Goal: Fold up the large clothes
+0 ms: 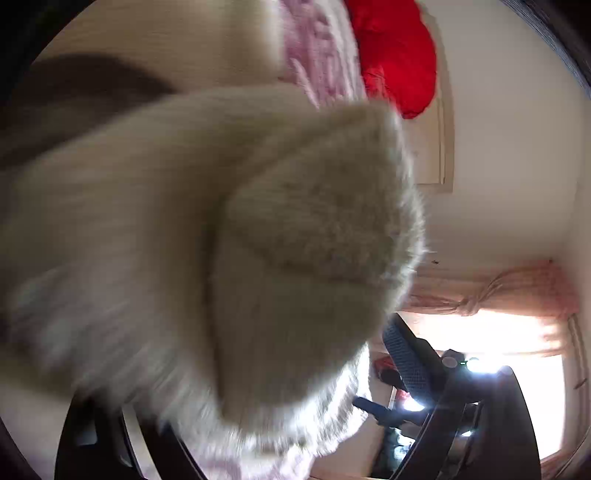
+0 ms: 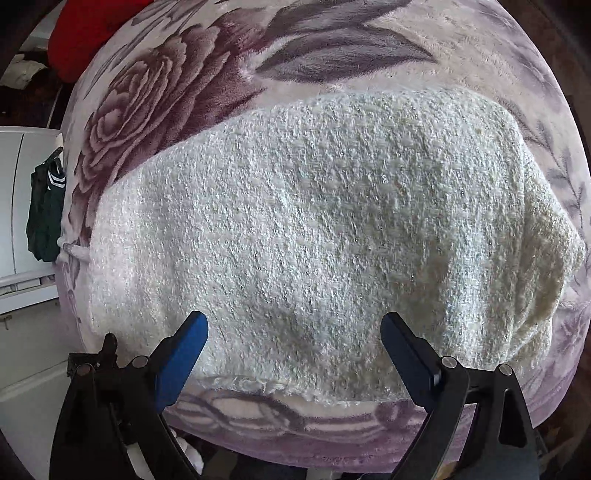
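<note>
The right gripper [image 2: 294,332] sits at the bottom of its own view with its two blue-padded fingers [image 2: 181,354] spread wide apart, nothing between them, poised over the near edge of the white sweater [image 2: 314,229]. That sweater, a nubbly cream-white knit, lies flat and fills the centre of the frame, spread on a plush floral blanket [image 2: 177,85] printed with large mauve roses and grey leaves; the sweater's frayed hem runs along the lower middle of the frame, just between the finger tips, and its right side folds over into a yellower, shaded bulge at the right of the frame. A red cushion [image 2: 88,33] shows at the upper left, beyond the blanket's edge, and a dark green garment [image 2: 46,218] hangs against a white cabinet [image 2: 22,206] at the left edge. In the left wrist view the left gripper [image 1: 295,424] is almost wholly buried: a blurred mass of the same fuzzy sweater [image 1: 229,236] swamps the centre and left of the frame, hanging right over the lens. Only one blue pad [image 1: 406,358] and the black frame pieces at the lower right and lower left show clear of the knit, so I cannot tell whether the jaws are pinched on the fabric or released. Behind it, the red cushion [image 1: 395,55] sits at the top of the frame, and a bright window with a tied pink curtain [image 1: 498,291] glows at the lower right.
</note>
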`<state>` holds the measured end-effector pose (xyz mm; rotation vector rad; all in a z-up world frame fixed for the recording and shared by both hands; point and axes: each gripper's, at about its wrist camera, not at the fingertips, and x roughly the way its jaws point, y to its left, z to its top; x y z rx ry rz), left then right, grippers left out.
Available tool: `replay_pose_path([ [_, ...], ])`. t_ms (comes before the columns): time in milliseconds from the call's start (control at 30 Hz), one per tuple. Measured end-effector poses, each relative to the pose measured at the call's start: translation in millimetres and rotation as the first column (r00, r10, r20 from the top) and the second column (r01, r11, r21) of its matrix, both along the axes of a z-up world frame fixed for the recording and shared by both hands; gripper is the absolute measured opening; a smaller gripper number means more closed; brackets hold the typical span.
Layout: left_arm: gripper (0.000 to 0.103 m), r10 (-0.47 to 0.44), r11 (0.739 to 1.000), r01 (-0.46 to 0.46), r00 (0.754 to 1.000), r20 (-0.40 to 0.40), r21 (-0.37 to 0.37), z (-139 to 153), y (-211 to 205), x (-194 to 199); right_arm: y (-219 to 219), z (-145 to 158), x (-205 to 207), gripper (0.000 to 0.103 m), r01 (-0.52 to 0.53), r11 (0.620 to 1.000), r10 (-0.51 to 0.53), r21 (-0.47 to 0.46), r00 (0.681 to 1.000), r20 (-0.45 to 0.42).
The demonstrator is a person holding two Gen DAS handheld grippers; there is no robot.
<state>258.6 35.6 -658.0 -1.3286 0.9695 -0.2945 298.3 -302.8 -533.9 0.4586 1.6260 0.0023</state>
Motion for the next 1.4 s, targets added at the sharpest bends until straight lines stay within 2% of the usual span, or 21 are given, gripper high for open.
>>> replay_pose_path([
  [133, 0.090, 0.069, 0.995, -0.066, 0.997, -0.033, 0.080, -3.7, -9.7, 24.6, 6.1, -5.2, 18.3, 0.096, -0.019, 0.999, 0.019, -0.039, 1.000, -0.005],
  [167, 0.081, 0.094, 0.991, -0.090, 0.995, -0.035, 0.102, -1.1, -9.2, 26.5, 4.5, -5.2, 22.0, 0.096, -0.026, 0.998, 0.026, -0.059, 1.000, 0.000],
  [200, 0.064, 0.112, 0.984, -0.104, 0.993, -0.045, 0.143, 1.2, -11.7, 28.0, 3.3, -5.4, 24.6, 0.096, -0.028, 0.997, 0.028, -0.075, 1.000, 0.004],
  [233, 0.036, 0.114, 0.976, -0.104, 0.993, -0.040, 0.192, 7.7, -11.2, 30.8, -0.4, -5.1, 26.8, 0.096, -0.029, 0.996, 0.030, -0.083, 0.999, 0.010],
  [333, 0.024, 0.091, 0.950, -0.088, 0.996, 0.003, 0.300, 32.4, -13.0, 39.6, -5.4, -14.4, 38.2, 0.096, -0.034, 0.992, 0.039, -0.122, 0.999, 0.034],
  [400, 0.021, 0.049, 0.920, -0.063, 0.998, 0.047, 0.386, 55.7, -22.1, 45.3, -6.8, -37.7, 46.1, 0.096, -0.056, 0.989, 0.058, -0.138, 0.998, 0.009],
  [500, 0.020, -0.074, 0.834, -0.006, 0.990, 0.124, 0.551, 98.4, -53.1, 59.4, -1.2, -77.3, 50.0, 0.103, -0.069, 0.986, 0.065, -0.152, 0.997, -0.033],
  [567, 0.020, -0.189, 0.752, 0.022, 0.965, 0.183, 0.658, 130.5, -79.8, 66.7, 8.9, -78.2, 56.4, 0.103, -0.104, 0.977, 0.097, -0.184, 0.994, -0.045],
  [700, 0.020, -0.344, 0.642, 0.036, 0.906, 0.246, 0.766, 173.7, -122.2, 73.3, -24.0, -53.2, 48.1, 0.103, -0.031, 0.999, 0.031, 0.013, 0.999, 0.016],
  [833, 0.020, -0.552, 0.478, 0.056, 0.795, 0.251, 0.877, 206.8, -184.5, 59.4, -95.7, -28.7, -0.4, 0.103, 0.154, 0.953, -0.174, 0.263, 0.983, 0.055],
  [900, 0.020, -0.657, 0.393, 0.061, 0.716, 0.234, 0.918, 213.0, -228.9, 42.0, -132.0, -22.8, -30.4, 0.102, 0.252, 0.913, -0.281, 0.320, 0.959, 0.044],
  [933, 0.020, -0.722, 0.338, 0.071, 0.660, 0.210, 0.938, 214.3, -259.2, 33.2, -152.7, -20.3, -48.1, 0.102, 0.306, 0.889, -0.336, 0.340, 0.941, 0.034],
  [967, 0.020, -0.758, 0.303, 0.077, 0.623, 0.191, 0.950, 212.7, -275.8, 32.0, -166.3, -18.6, -65.0, 0.102, 0.348, 0.875, -0.378, 0.336, 0.926, 0.023],
  [1033, 0.019, -0.859, 0.182, 0.101, 0.500, 0.108, 0.978, 198.5, -333.7, 10.8, -202.6, -14.5, -100.6, 0.102, 0.437, 0.845, -0.463, 0.307, 0.886, 0.016],
  [1067, 0.019, -0.886, 0.138, 0.111, 0.458, 0.073, 0.984, 188.7, -351.3, 4.9, -224.3, -11.2, -119.5, 0.102, 0.477, 0.828, -0.502, 0.294, 0.865, 0.013],
  [1100, 0.019, -0.916, 0.073, 0.123, 0.401, 0.018, 0.990, 173.3, -374.1, -4.6, -243.4, -9.6, -136.5, 0.102, 0.521, 0.804, -0.546, 0.288, 0.838, 0.009],
  [1133, 0.019, -0.938, -0.012, 0.136, 0.341, -0.058, 0.991, 150.6, -398.7, -15.8, -261.0, -8.5, -152.2, 0.102, 0.564, 0.775, -0.588, 0.284, 0.809, 0.002],
  [1200, 0.019, -0.945, -0.140, 0.138, 0.279, -0.174, 0.981, 115.8, -425.4, -27.8, -305.4, -4.6, -177.8, 0.102, 0.625, 0.734, -0.648, 0.267, 0.761, -0.001],
  [1267, 0.020, -0.927, -0.237, 0.122, 0.269, -0.262, 0.964, 94.6, -442.0, -35.4, -334.9, 4.5, -198.7, 0.102, 0.664, 0.701, -0.690, 0.258, 0.723, 0.014],
  [1333, 0.022, -0.907, -0.300, 0.063, 0.291, -0.305, 0.952, 93.2, -454.1, -44.1, -351.3, 15.8, -211.8, 0.102, 0.681, 0.681, -0.713, 0.268, 0.700, 0.034],
  [1400, 0.027, -0.883, -0.360, 0.021, 0.316, -0.348, 0.933, 99.7, -464.0, -54.3, -364.8, 24.1, -217.8, 0.103, 0.678, 0.681, -0.715, 0.276, 0.698, 0.047],
])
